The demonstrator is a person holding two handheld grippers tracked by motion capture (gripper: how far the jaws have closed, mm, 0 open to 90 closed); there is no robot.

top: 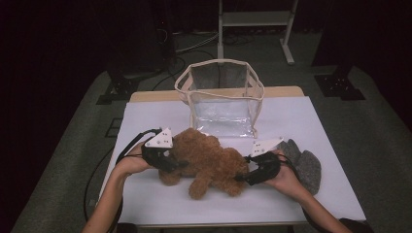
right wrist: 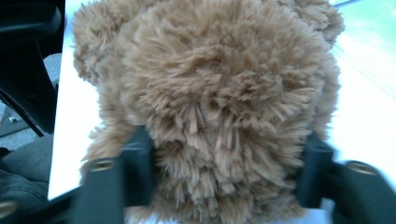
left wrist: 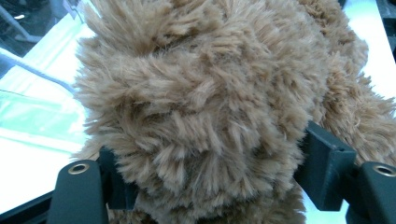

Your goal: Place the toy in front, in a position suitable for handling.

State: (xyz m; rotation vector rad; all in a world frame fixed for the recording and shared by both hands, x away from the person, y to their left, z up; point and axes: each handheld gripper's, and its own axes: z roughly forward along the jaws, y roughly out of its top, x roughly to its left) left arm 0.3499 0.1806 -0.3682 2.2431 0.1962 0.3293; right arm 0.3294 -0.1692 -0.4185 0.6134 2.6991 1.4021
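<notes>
Fluffy brown plush teddy bear (top: 206, 162) lies on white table (top: 145, 194) before clear bag (top: 221, 97), left gripper (top: 176, 164) & right gripper (top: 243, 177) jaws pinching its ends; looks light, squashy, so grip deep into stuffing, not fur.
</notes>
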